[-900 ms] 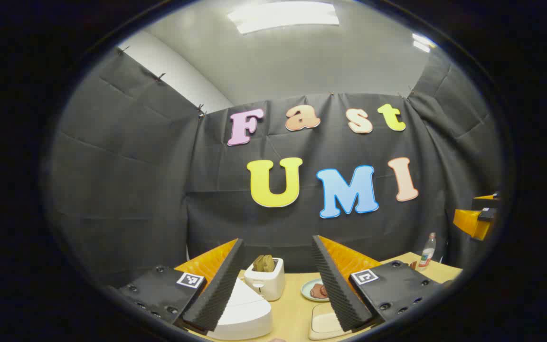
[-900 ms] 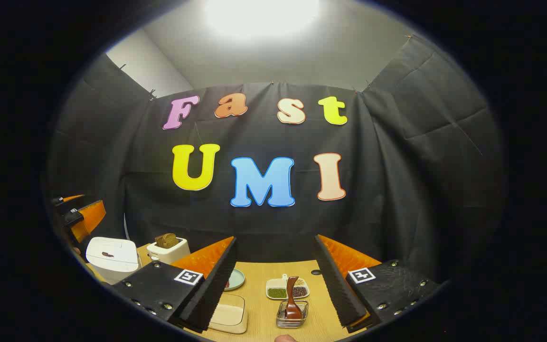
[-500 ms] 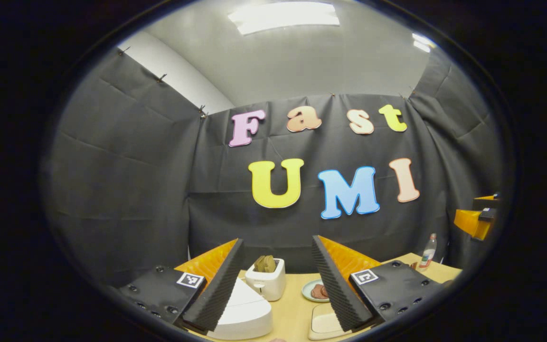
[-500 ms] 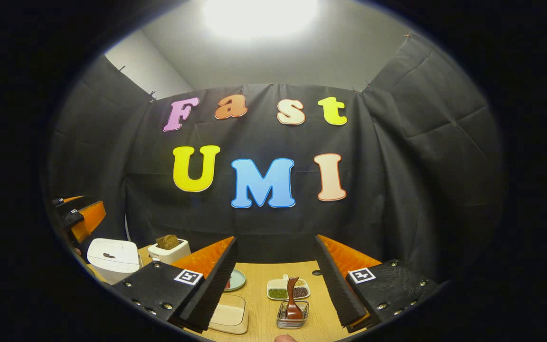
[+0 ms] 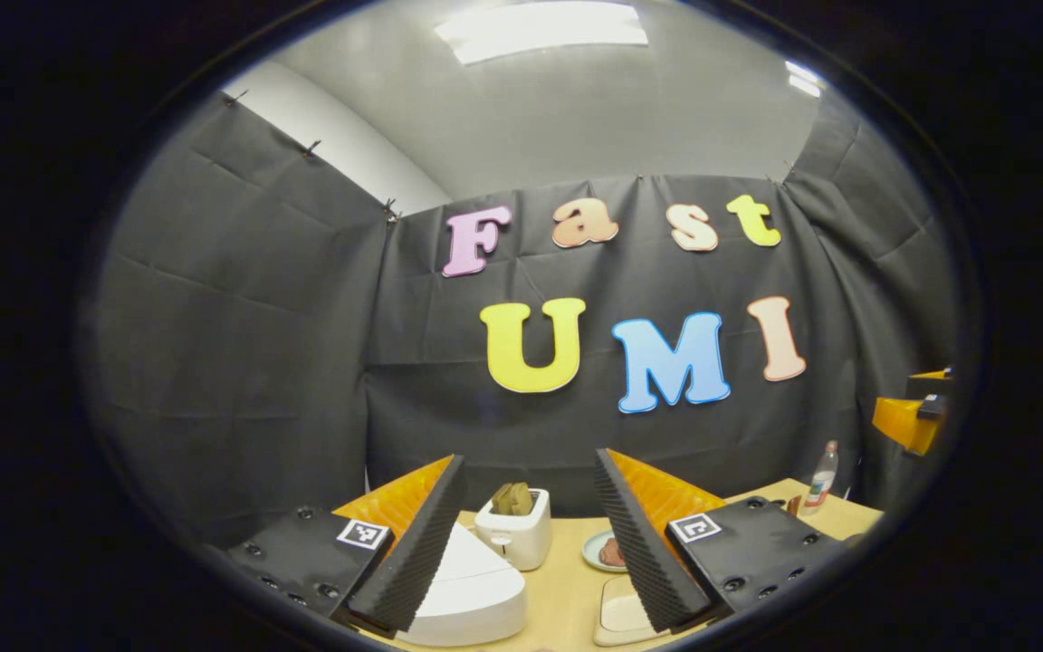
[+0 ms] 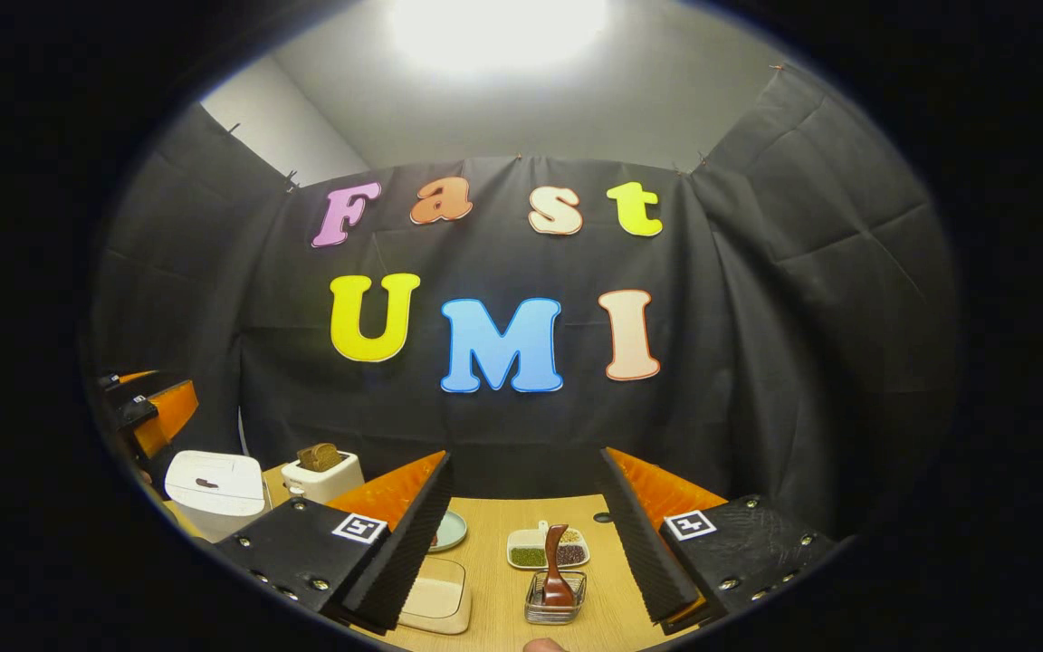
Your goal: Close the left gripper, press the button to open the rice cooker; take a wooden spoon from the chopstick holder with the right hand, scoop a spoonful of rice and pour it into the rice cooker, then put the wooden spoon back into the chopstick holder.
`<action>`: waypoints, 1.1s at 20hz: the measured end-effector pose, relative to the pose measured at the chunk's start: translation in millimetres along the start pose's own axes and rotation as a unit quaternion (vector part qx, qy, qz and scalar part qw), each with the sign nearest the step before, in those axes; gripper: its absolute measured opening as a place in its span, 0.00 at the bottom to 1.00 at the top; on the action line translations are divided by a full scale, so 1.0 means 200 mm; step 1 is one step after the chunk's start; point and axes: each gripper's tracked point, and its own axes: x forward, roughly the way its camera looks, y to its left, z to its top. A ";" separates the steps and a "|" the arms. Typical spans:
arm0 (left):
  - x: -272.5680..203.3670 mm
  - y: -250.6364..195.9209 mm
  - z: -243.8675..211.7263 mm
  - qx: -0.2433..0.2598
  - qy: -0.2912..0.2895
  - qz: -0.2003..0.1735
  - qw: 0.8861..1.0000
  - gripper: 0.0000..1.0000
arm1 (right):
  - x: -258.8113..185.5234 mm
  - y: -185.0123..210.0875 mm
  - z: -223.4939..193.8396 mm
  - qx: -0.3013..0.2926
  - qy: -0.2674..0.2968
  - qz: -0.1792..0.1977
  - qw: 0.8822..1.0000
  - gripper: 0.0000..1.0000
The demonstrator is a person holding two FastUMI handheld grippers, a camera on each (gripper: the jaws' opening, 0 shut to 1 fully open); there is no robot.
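The left gripper (image 5: 531,534), fingers spread and empty, hangs above the closed rice cooker (image 5: 472,598), which lies low and left of them.

Staged recording booth: black cloth walls (image 6: 802,272), wooden table (image 6: 503,598) with toaster (image 5: 512,536), rice cooker (image 6: 212,489).

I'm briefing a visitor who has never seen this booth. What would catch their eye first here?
Probably the open right gripper framing a wooden spoon that stands in a wire holder on the table. Next, the white rice cooker, lid down, between the open left gripper's fingers, with a toaster holding bread just behind it.
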 end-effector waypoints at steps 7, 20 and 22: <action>-0.01 0.04 0.02 -0.004 -0.006 0.005 1.000 0.89 | 0.00 0.03 -0.01 -0.004 0.001 0.007 1.000 0.96; 0.04 0.18 -0.12 0.011 0.027 0.041 0.999 0.14 | -0.01 0.06 -0.03 -0.005 0.006 0.008 1.000 0.96; 0.05 0.19 -0.14 0.014 0.031 0.041 0.999 0.08 | -0.01 0.06 -0.03 -0.005 0.005 0.004 1.000 0.96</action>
